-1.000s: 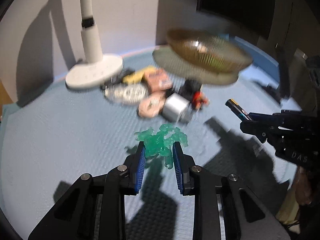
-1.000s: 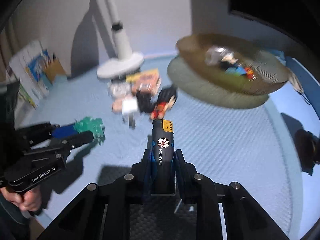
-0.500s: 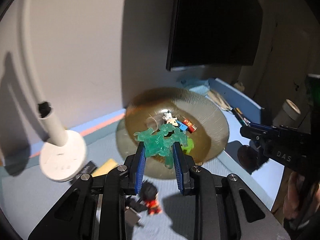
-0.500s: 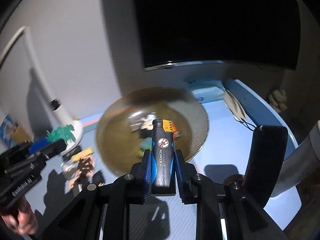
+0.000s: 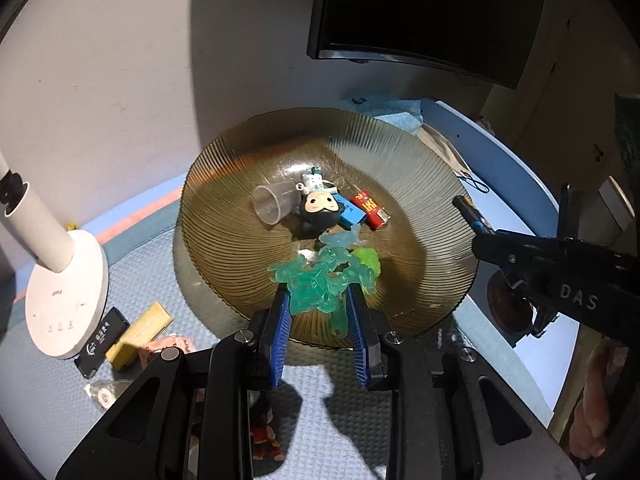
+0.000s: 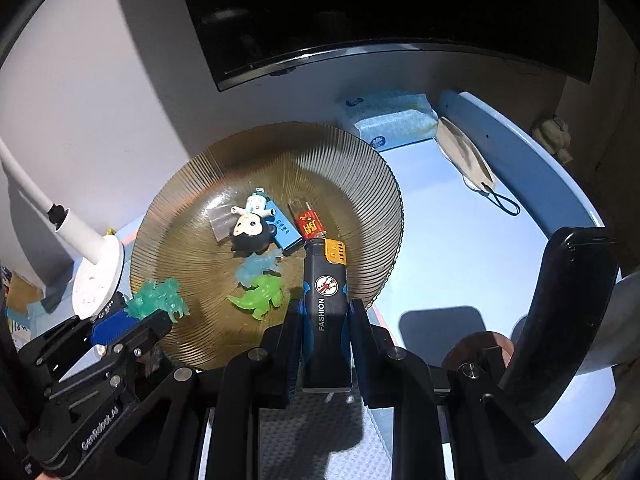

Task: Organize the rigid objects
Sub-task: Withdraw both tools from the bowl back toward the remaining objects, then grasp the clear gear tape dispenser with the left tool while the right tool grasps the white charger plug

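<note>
My left gripper (image 5: pixel 320 300) is shut on a translucent teal toy (image 5: pixel 316 280) and holds it above the near rim of a ribbed amber glass plate (image 5: pixel 224 240). The plate holds a clear cup (image 5: pixel 270 204), a black-haired figurine (image 5: pixel 318 210), a blue block, a red lighter (image 5: pixel 370 210) and pale blue and green dinosaurs (image 6: pixel 262 294). My right gripper (image 6: pixel 324 312) is shut on a black lighter (image 6: pixel 326 300) over the plate's (image 6: pixel 360 184) right rim. The left gripper with the teal toy (image 6: pixel 158 296) also shows in the right wrist view.
A white lamp base (image 5: pixel 64 292) stands left of the plate. A black box (image 5: pixel 100 340), a yellow block (image 5: pixel 140 332) and other small items lie beside it. A tissue pack (image 6: pixel 388 118) and a face mask (image 6: pixel 464 156) lie behind the plate. A dark monitor hangs on the wall.
Both grippers have swung from the table's item pile up over the amber plate, each still holding its object, and have come closer to the plate.
</note>
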Tool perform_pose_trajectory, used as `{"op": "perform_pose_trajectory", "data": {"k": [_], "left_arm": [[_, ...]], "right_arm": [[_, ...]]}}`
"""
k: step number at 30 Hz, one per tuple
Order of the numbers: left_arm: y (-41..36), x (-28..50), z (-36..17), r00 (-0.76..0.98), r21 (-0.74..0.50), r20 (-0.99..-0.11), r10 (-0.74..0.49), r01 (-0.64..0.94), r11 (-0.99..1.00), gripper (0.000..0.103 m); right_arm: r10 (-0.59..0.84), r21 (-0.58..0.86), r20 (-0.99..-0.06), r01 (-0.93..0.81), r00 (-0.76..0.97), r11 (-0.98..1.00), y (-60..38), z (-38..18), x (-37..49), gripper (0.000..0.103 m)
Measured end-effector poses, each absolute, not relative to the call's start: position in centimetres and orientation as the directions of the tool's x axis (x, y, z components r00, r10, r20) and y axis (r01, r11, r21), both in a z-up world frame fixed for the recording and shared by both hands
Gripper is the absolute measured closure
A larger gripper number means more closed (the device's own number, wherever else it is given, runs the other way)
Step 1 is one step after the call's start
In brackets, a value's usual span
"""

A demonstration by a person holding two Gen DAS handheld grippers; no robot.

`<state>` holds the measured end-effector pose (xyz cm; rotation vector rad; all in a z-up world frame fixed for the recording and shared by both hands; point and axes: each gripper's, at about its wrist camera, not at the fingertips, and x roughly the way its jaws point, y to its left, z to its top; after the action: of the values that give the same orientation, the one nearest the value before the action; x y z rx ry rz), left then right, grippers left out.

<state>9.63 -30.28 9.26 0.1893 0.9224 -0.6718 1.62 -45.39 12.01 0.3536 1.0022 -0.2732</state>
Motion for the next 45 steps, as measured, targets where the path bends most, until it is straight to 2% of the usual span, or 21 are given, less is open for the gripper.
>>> {"op": "perform_pose_trajectory", "data": {"k": [1, 3, 4, 11, 12, 13, 16, 18, 20, 21, 25, 29, 32, 34, 37, 40, 45], "left_arm": [[-30.2, 9.7, 9.2, 0.418, -0.129, -0.788, -0.452, 0.606, 0.785, 0.066], [-29.6, 9.5, 9.7, 0.427, -0.138, -0.782, -0.454, 0.592, 0.794, 0.053], [-29.2, 9.5, 9.9, 0.434, -0.142, -0.776, -0.457, 0.586, 0.798, 0.050], [-22.2, 7.9, 11.7, 0.498, -0.197, -0.727, -0.472, 0.508, 0.839, 0.043], [-20.7, 7.5, 11.7, 0.513, -0.202, -0.722, -0.464, 0.485, 0.851, 0.035], [-19.3, 7.1, 11.6, 0.528, -0.206, -0.716, -0.455, 0.464, 0.862, 0.032], [-14.5, 5.5, 10.9, 0.568, -0.211, -0.712, -0.413, 0.387, 0.897, 0.032], [-11.2, 4.6, 10.0, 0.592, -0.205, -0.721, -0.361, 0.315, 0.927, 0.032], [-8.0, 3.8, 8.6, 0.594, -0.215, -0.737, -0.323, 0.247, 0.945, 0.032], [-6.9, 3.8, 8.1, 0.592, -0.219, -0.743, -0.311, 0.224, 0.950, 0.032], [-3.0, 3.2, 5.3, 0.583, -0.195, -0.779, -0.230, 0.123, 0.973, 0.032], [-0.7, 2.9, 2.1, 0.576, -0.152, -0.802, -0.159, 0.061, 0.986, 0.032], [-0.5, 2.5, 0.6, 0.605, -0.108, -0.788, -0.119, 0.054, 0.993, 0.032], [-1.1, 2.2, 0.7, 0.612, -0.083, -0.783, -0.113, 0.077, 0.994, 0.027], [-1.8, 2.1, 0.6, 0.610, -0.051, -0.786, -0.099, 0.096, 0.994, 0.026], [-1.5, 2.0, 0.6, 0.611, -0.066, -0.784, -0.112, 0.097, 0.993, 0.026], [-1.0, 2.1, 0.5, 0.612, -0.086, -0.782, -0.122, 0.087, 0.992, 0.026]], "right_arm": [[-0.049, 0.176, -0.859, 0.383, 0.510, 0.907, -45.5, 11.9, 1.7, 0.080], [-0.039, 0.190, -0.860, 0.390, 0.508, 0.901, -45.8, 11.8, 1.8, 0.080], [-0.042, 0.191, -0.856, 0.392, 0.514, 0.900, -45.8, 12.0, 1.7, 0.079], [-0.042, 0.205, -0.816, 0.357, 0.576, 0.911, -44.4, 13.3, -1.1, 0.079], [-0.031, 0.209, -0.814, 0.342, 0.579, 0.916, -43.7, 13.3, -1.4, 0.079], [-0.019, 0.213, -0.812, 0.327, 0.584, 0.921, -43.1, 13.2, -1.7, 0.079], [0.034, 0.223, -0.799, 0.243, 0.601, 0.944, -39.9, 13.0, -2.5, 0.077], [0.068, 0.219, -0.792, 0.179, 0.607, 0.959, -37.0, 12.5, -2.9, 0.068], [0.101, 0.215, -0.787, 0.117, 0.609, 0.970, -34.1, 11.6, -3.1, 0.049], [0.112, 0.212, -0.787, 0.096, 0.607, 0.973, -33.1, 11.2, -3.2, 0.047], [0.125, 0.175, -0.784, 0.024, 0.607, 0.984, -29.2, 8.8, -3.3, 0.046], [0.041, 0.051, -0.779, -0.002, 0.626, 0.999, -26.8, 5.5, -3.3, 0.044], [0.101, 0.114, -0.790, -0.017, 0.605, 0.993, -27.2, 3.4, -3.2, 0.044], [0.099, 0.120, -0.801, -0.002, 0.590, 0.993, -27.6, 2.8, -2.9, 0.044], [0.129, 0.166, -0.787, 0.005, 0.603, 0.986, -28.5, 2.8, -2.7, 0.037], [0.153, 0.198, -0.789, 0.010, 0.595, 0.980, -28.9, 2.5, -2.5, 0.032], [0.160, 0.206, -0.786, 0.010, 0.598, 0.979, -29.2, 2.6, -2.6, 0.030]]}}
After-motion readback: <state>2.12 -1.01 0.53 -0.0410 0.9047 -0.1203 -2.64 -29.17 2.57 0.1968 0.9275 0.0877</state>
